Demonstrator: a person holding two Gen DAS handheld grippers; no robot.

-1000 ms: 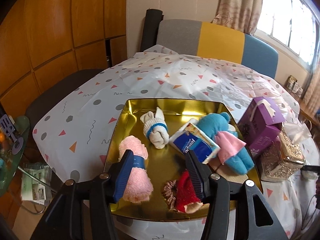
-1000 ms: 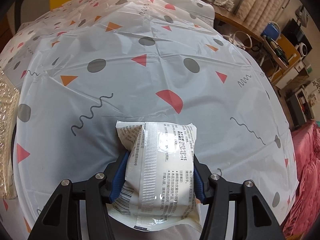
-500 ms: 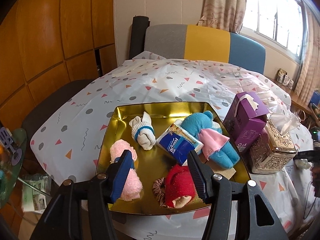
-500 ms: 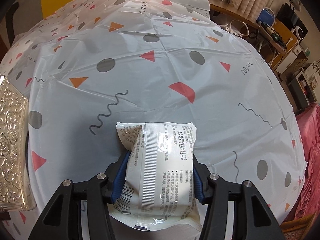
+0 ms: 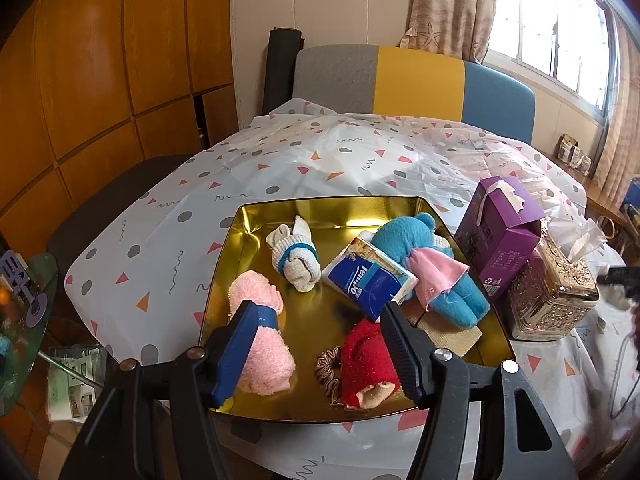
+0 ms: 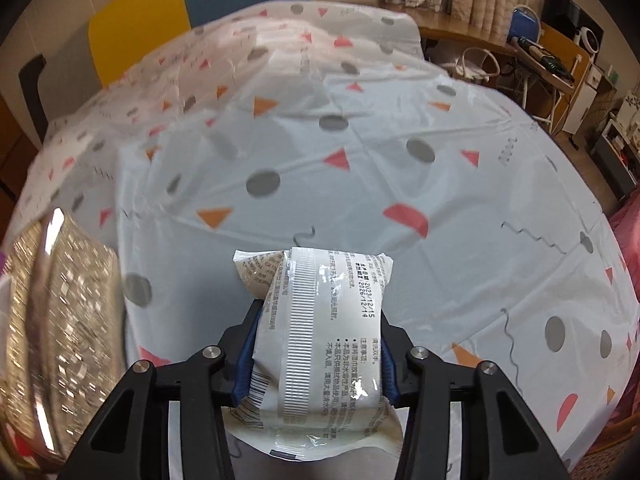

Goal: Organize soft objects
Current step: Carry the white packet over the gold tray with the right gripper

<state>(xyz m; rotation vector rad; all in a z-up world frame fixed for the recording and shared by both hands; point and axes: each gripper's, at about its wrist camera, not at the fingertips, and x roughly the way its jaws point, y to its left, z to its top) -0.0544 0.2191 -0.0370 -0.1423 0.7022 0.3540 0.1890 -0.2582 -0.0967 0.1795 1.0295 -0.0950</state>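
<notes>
Two claws are at work: the right gripper (image 6: 318, 354) squeezes tighter on a white printed plastic pack (image 6: 320, 336) above the patterned tablecloth (image 6: 360, 184); the left gripper (image 5: 320, 344), widening and empty, hovers over the gold metal tray (image 5: 336, 210).

The left claw (image 5: 320, 346) tilts downward, its two blue-padded jaws opening with nothing gripped between them. The right claw (image 6: 316, 354) points steeply down, jaws closing and pressed against a white packet (image 6: 324, 344).
</notes>
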